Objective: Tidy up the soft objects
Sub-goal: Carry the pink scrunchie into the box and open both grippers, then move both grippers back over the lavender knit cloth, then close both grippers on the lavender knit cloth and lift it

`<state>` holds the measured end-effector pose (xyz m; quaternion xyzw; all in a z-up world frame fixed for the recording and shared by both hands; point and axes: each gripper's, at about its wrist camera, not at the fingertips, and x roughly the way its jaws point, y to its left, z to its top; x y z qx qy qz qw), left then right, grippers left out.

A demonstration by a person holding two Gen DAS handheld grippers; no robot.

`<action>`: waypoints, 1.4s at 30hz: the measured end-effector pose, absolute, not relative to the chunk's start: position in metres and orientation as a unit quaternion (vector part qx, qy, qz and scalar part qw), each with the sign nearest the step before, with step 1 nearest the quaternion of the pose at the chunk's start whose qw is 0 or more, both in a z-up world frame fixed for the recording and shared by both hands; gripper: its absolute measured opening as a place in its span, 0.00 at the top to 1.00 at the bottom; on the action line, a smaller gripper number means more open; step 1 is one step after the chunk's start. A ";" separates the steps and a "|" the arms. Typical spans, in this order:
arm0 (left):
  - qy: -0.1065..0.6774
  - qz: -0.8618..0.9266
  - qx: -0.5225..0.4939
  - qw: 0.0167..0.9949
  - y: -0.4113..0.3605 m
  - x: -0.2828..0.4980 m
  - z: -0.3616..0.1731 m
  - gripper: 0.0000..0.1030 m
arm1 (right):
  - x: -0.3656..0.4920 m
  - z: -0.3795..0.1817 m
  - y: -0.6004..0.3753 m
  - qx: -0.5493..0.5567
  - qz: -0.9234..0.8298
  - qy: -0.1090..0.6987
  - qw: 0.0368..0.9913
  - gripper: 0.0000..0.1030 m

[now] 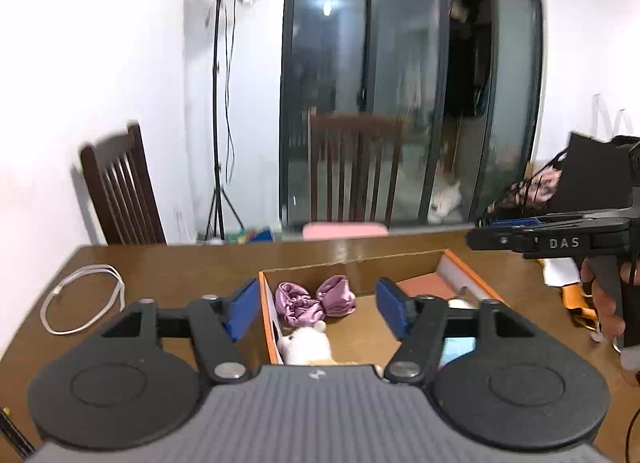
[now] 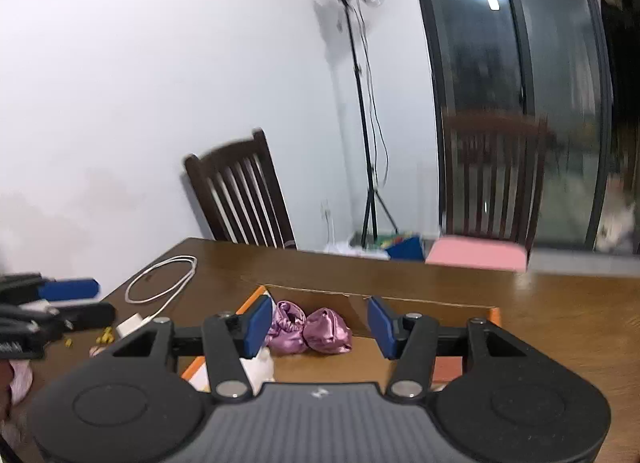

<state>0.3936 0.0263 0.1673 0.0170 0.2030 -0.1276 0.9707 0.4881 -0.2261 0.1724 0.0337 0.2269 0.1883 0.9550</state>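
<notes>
An open cardboard box (image 1: 360, 263) with an orange rim (image 2: 496, 313) sits on the brown wooden table (image 1: 180, 263). Inside it lie two crumpled purple satin pieces (image 1: 314, 299) (image 2: 308, 331) and a white plush toy (image 1: 306, 345) (image 2: 260, 369); something light blue (image 1: 458, 349) shows behind my left gripper's arm. My left gripper (image 1: 316, 309) hovers above the box, open, with nothing between its blue pads. My right gripper (image 2: 318, 327) is also open and empty over the box; its black body (image 1: 560, 243) appears at the right of the left wrist view, held by a hand.
A white cable (image 1: 80, 299) (image 2: 160, 283) lies coiled on the table's left part, with a white plug (image 2: 132, 323) and small yellow bits near it. Two dark wooden chairs (image 1: 120, 191) (image 1: 356, 167) stand behind the table, one with a pink cushion (image 2: 476, 257). A black tripod (image 1: 220, 103) stands by the wall.
</notes>
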 end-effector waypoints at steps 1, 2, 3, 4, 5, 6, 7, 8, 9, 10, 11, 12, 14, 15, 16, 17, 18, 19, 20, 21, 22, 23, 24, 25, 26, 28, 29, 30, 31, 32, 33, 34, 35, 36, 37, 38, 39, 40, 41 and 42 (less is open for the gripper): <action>0.189 -0.124 0.021 0.974 0.026 0.373 0.166 0.27 | 0.469 0.174 -0.234 0.030 0.191 0.216 0.957 0.48; 0.177 -0.120 0.026 0.977 0.024 0.353 0.163 0.26 | 0.451 0.173 -0.239 0.030 0.195 0.208 0.958 0.48; 0.164 -0.117 0.030 0.979 0.023 0.334 0.158 0.24 | 0.436 0.171 -0.243 0.031 0.200 0.201 0.959 0.48; 0.153 -0.111 0.034 0.981 0.021 0.312 0.150 0.23 | 0.417 0.166 -0.248 0.033 0.204 0.194 0.959 0.48; 0.146 -0.104 0.034 0.983 0.018 0.295 0.142 0.20 | 0.399 0.160 -0.251 0.029 0.210 0.189 0.959 0.47; 0.143 -0.098 0.031 0.984 0.017 0.279 0.132 0.18 | 0.382 0.153 -0.252 0.022 0.216 0.186 0.958 0.47; 0.145 -0.093 0.025 0.985 0.016 0.263 0.121 0.18 | 0.365 0.145 -0.253 0.018 0.220 0.184 0.958 0.47; 0.153 -0.089 0.015 0.984 0.017 0.251 0.113 0.18 | 0.352 0.136 -0.253 0.013 0.223 0.186 0.957 0.47; 0.166 -0.087 0.002 0.982 0.017 0.240 0.104 0.18 | 0.339 0.126 -0.253 0.010 0.227 0.188 0.956 0.47; 0.178 -0.085 -0.018 0.980 0.019 0.229 0.093 0.18 | 0.324 0.115 -0.253 0.011 0.230 0.191 0.954 0.47; 0.191 -0.082 -0.038 0.977 0.020 0.220 0.084 0.18 | 0.314 0.105 -0.253 0.011 0.234 0.196 0.952 0.47; 0.202 -0.079 -0.055 0.975 0.022 0.213 0.074 0.18 | 0.306 0.097 -0.252 0.017 0.237 0.202 0.950 0.47; 0.225 -0.073 -0.085 0.968 0.025 0.201 0.054 0.18 | 0.289 0.075 -0.254 0.047 0.250 0.220 0.942 0.43; 0.238 -0.074 -0.098 0.964 0.026 0.198 0.046 0.18 | 0.286 0.067 -0.254 0.061 0.257 0.233 0.936 0.44; 0.250 -0.077 -0.106 0.959 0.028 0.202 0.038 0.18 | 0.283 0.060 -0.250 0.070 0.261 0.243 0.932 0.44; 0.261 -0.078 -0.110 0.956 0.028 0.206 0.032 0.19 | 0.283 0.055 -0.246 0.071 0.263 0.247 0.930 0.44; 0.266 -0.074 -0.116 0.954 0.031 0.209 0.028 0.19 | 0.281 0.052 -0.243 0.065 0.267 0.250 0.928 0.44; 0.268 -0.075 -0.125 0.952 0.030 0.214 0.026 0.19 | 0.282 0.053 -0.236 0.054 0.272 0.250 0.928 0.44; 0.267 -0.080 -0.138 0.951 0.031 0.220 0.024 0.19 | 0.284 0.055 -0.231 0.047 0.274 0.244 0.929 0.44; 0.265 -0.083 -0.153 0.948 0.032 0.227 0.022 0.20 | 0.290 0.056 -0.225 0.044 0.279 0.238 0.929 0.44; 0.265 -0.086 -0.167 0.946 0.032 0.235 0.019 0.21 | 0.300 0.057 -0.219 0.044 0.283 0.238 0.928 0.44; 0.272 -0.083 -0.172 0.943 0.030 0.241 0.013 0.26 | 0.311 0.056 -0.213 0.041 0.281 0.243 0.928 0.44; 0.279 -0.078 -0.167 0.942 0.027 0.250 0.011 0.32 | 0.323 0.053 -0.205 0.033 0.275 0.250 0.928 0.44; 0.281 -0.077 -0.158 0.944 0.024 0.257 0.009 0.34 | 0.334 0.048 -0.195 0.021 0.266 0.256 0.929 0.44; 0.283 -0.075 -0.149 0.945 0.021 0.259 0.006 0.37 | 0.344 0.045 -0.186 0.006 0.258 0.261 0.930 0.44; 0.297 -0.068 -0.136 0.943 0.017 0.268 -0.002 0.47 | 0.362 0.036 -0.173 -0.015 0.252 0.274 0.928 0.46; 0.307 -0.072 -0.135 0.939 0.018 0.272 -0.007 0.54 | 0.369 0.032 -0.167 -0.022 0.253 0.281 0.925 0.47; 0.315 -0.077 -0.138 0.936 0.020 0.272 -0.010 0.62 | 0.375 0.028 -0.163 -0.028 0.254 0.288 0.923 0.48; 0.323 -0.083 -0.143 0.932 0.024 0.273 -0.014 0.65 | 0.381 0.024 -0.159 -0.032 0.255 0.298 0.919 0.48; 0.323 -0.084 -0.149 0.931 0.028 0.274 -0.017 0.66 | 0.384 0.019 -0.156 -0.034 0.258 0.306 0.916 0.50; 0.323 -0.084 -0.154 0.930 0.032 0.273 -0.019 0.66 | 0.386 0.016 -0.155 -0.031 0.262 0.309 0.914 0.50; 0.323 -0.083 -0.157 0.930 0.035 0.273 -0.020 0.66 | 0.388 0.013 -0.155 -0.023 0.268 0.312 0.911 0.50; 0.323 -0.085 -0.162 0.929 0.038 0.273 -0.020 0.66 | 0.389 0.011 -0.156 -0.014 0.270 0.317 0.909 0.50; 0.324 -0.086 -0.165 0.928 0.041 0.274 -0.021 0.66 | 0.391 0.010 -0.157 -0.008 0.272 0.321 0.907 0.52; 0.324 -0.087 -0.166 0.927 0.042 0.275 -0.022 0.66 | 0.392 0.008 -0.157 -0.004 0.276 0.325 0.905 0.52; 0.323 -0.086 -0.165 0.928 0.042 0.276 -0.021 0.66 | 0.394 0.006 -0.157 -0.002 0.278 0.329 0.902 0.52; 0.321 -0.085 -0.163 0.929 0.042 0.277 -0.021 0.66 | 0.394 0.004 -0.157 0.001 0.281 0.332 0.900 0.52; 0.320 -0.083 -0.164 0.929 0.042 0.278 -0.021 0.66 | 0.395 0.003 -0.158 0.005 0.285 0.333 0.899 0.52; 0.319 -0.083 -0.166 0.929 0.042 0.279 -0.021 0.66 | 0.395 0.002 -0.158 0.008 0.287 0.333 0.898 0.52; 0.319 -0.083 -0.166 0.929 0.042 0.280 -0.021 0.66 | 0.395 0.002 -0.157 0.007 0.288 0.333 0.898 0.50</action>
